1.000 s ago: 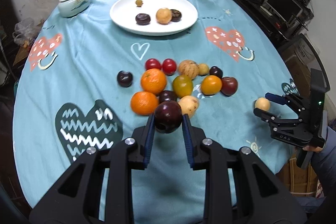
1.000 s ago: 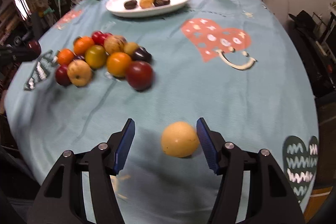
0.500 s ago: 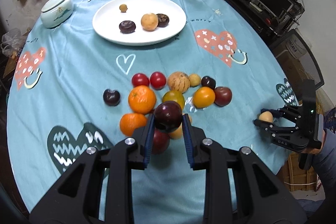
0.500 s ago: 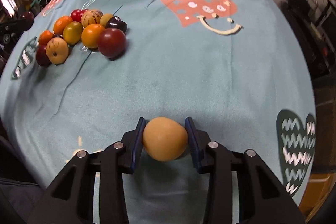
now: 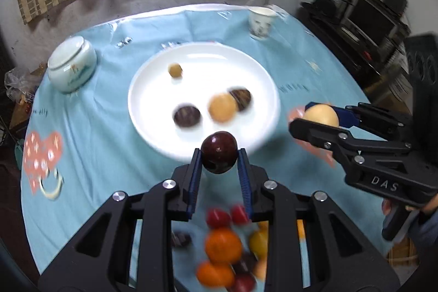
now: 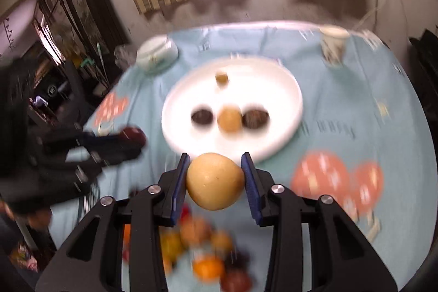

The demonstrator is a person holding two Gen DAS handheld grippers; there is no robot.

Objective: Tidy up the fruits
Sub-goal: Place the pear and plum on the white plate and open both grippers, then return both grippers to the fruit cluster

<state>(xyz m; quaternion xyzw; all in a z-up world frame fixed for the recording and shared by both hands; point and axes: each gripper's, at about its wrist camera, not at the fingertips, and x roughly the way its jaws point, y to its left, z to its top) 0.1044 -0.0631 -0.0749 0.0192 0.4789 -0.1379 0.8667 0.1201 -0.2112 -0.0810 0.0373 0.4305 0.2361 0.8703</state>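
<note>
My left gripper (image 5: 219,155) is shut on a dark red plum (image 5: 219,152), held in the air just before the near rim of the white plate (image 5: 153,89). My right gripper (image 6: 215,177) is shut on a pale yellow round fruit (image 6: 215,181), also lifted, near the plate (image 6: 290,106). In the left wrist view the right gripper (image 5: 319,118) with its yellow fruit (image 5: 321,114) hovers by the plate's right rim. The plate holds several fruits: two dark ones, a tan one and a small one. The remaining fruit pile (image 5: 227,248) lies blurred below both grippers.
A lidded pale green bowl (image 5: 71,64) stands left of the plate and a white cup (image 5: 260,22) behind it to the right. The round table wears a light blue cloth (image 5: 90,144) with heart prints. Furniture and electronics (image 5: 369,18) crowd the right side.
Both grippers have lifted and travelled from the fruit pile toward the plate. The right gripper closed on the yellow fruit and raised it off the cloth; the left kept its plum.
</note>
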